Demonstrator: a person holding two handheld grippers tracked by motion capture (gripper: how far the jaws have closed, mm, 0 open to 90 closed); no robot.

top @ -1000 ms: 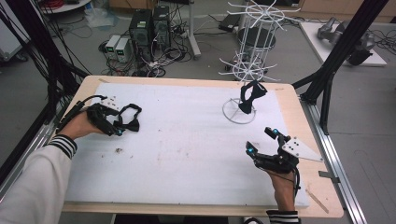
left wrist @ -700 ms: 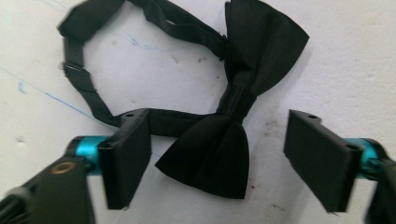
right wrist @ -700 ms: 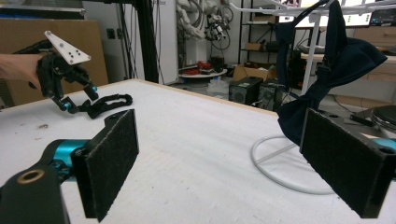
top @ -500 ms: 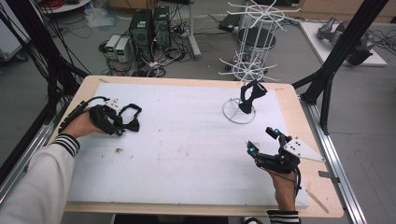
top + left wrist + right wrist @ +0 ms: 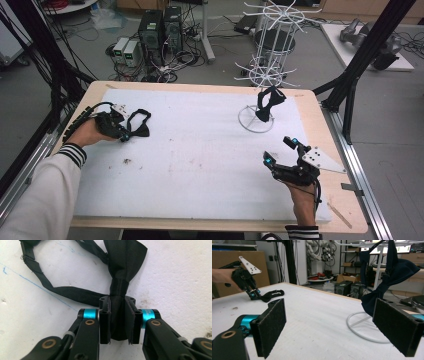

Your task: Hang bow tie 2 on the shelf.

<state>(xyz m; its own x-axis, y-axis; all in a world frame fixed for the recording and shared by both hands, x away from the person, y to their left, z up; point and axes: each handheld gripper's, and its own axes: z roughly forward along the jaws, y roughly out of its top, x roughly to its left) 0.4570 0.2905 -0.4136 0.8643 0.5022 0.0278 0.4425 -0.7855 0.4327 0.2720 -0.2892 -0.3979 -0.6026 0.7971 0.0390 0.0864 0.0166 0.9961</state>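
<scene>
1. Left tongs: jaws have just been closing and now pinch the black bow tie at and just below its central knot, with cloth filling the gap between the pads. In the high view these tongs sit at the left-centre of the frame, low on the tabletop.
2. Bow tie, location: lying flat on the white cover at the left edge of the tabletop, its neck strap looped toward the upper left of the left gripper view.
3. Handling note: the knot is the stiffest part, so this grip looks sound. A straight lift should let the strap trail free rather than drag. Check that the loop is not caught under a jaw before rising.
4. Right tongs: spread wide, holding nothing, at the lower right of the high view. Their felt-faced pads frame the rack's base.
5. White wire rack: upper centre-right of the high view, ring base on the tabletop; a second dark bow tie hangs from a lower arm. This is probably where the held tie goes, so a free hook should be chosen.
6. Surface: white padded cover on a pale wooden board, scuffed, with blue pen lines and small dark crumbs.
7. Room: grey floor, computer towers and cables at upper left, black frame struts at both sides.
</scene>
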